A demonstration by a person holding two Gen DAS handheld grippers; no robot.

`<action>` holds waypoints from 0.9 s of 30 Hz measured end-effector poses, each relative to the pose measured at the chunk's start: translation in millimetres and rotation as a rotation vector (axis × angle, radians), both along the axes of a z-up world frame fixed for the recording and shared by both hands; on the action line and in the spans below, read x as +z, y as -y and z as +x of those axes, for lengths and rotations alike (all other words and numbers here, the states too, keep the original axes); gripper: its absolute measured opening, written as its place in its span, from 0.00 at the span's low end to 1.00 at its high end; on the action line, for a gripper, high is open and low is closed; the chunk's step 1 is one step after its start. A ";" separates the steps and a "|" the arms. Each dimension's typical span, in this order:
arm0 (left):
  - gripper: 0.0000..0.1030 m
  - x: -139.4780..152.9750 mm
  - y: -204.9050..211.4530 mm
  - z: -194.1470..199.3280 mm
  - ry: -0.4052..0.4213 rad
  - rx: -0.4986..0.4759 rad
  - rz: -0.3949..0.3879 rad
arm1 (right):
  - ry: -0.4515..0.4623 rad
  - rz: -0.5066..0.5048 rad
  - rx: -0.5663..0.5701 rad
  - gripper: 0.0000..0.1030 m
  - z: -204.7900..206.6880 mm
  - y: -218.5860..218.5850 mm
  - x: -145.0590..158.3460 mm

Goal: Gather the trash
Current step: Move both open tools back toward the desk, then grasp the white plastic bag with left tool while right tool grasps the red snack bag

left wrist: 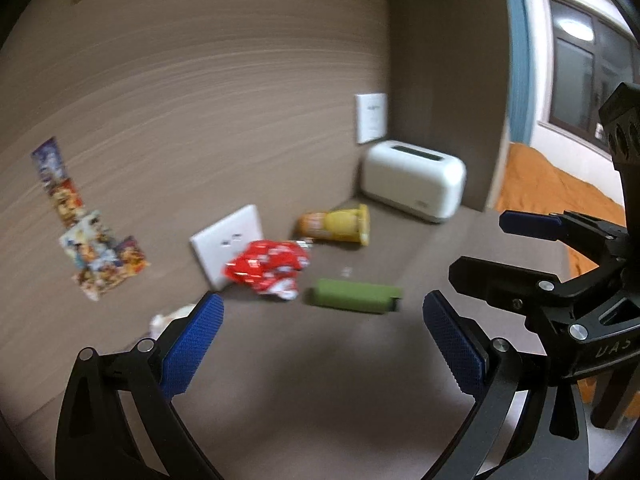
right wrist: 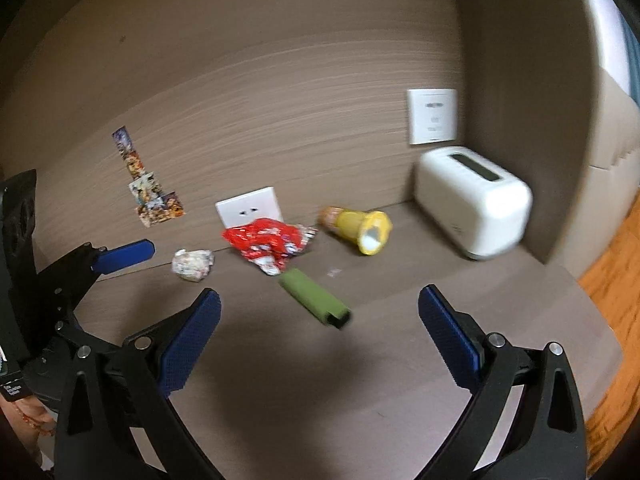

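On the brown desk lie a crumpled red wrapper (left wrist: 269,270) (right wrist: 267,242), a green wrapper tube (left wrist: 354,295) (right wrist: 316,299), a tipped yellow cup (left wrist: 340,224) (right wrist: 358,227) and a crumpled paper ball (right wrist: 192,265), partly hidden behind my left finger (left wrist: 170,318). My left gripper (left wrist: 324,344) is open and empty, short of the green tube. My right gripper (right wrist: 320,340) is open and empty too, just in front of the green tube. Each gripper shows in the other's view: the right one (left wrist: 480,244) at the right, the left one (right wrist: 132,256) at the left.
A white toaster (left wrist: 414,186) (right wrist: 474,204) stands in the back right corner. A white socket plate (left wrist: 226,244) (right wrist: 248,206) leans on the back wall below colourful stickers (left wrist: 92,252) (right wrist: 154,192). An orange bedcover (left wrist: 540,184) lies beyond the side panel.
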State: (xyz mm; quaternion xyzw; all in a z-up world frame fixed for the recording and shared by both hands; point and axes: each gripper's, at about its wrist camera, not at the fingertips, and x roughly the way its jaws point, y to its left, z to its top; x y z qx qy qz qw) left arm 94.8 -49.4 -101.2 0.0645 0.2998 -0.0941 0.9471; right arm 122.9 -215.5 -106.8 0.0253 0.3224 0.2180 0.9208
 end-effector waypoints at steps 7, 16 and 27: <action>0.95 -8.8 -40.4 21.6 -0.003 0.063 -0.007 | -0.019 -0.019 0.061 0.96 35.1 -49.0 -8.8; 0.95 -45.7 -89.9 67.8 -0.086 0.198 -0.019 | -0.091 -0.059 0.112 0.96 93.0 -101.3 -43.4; 0.59 -101.4 -134.7 109.0 -0.291 0.295 -0.087 | -0.174 -0.175 0.124 0.94 148.4 -150.5 -87.1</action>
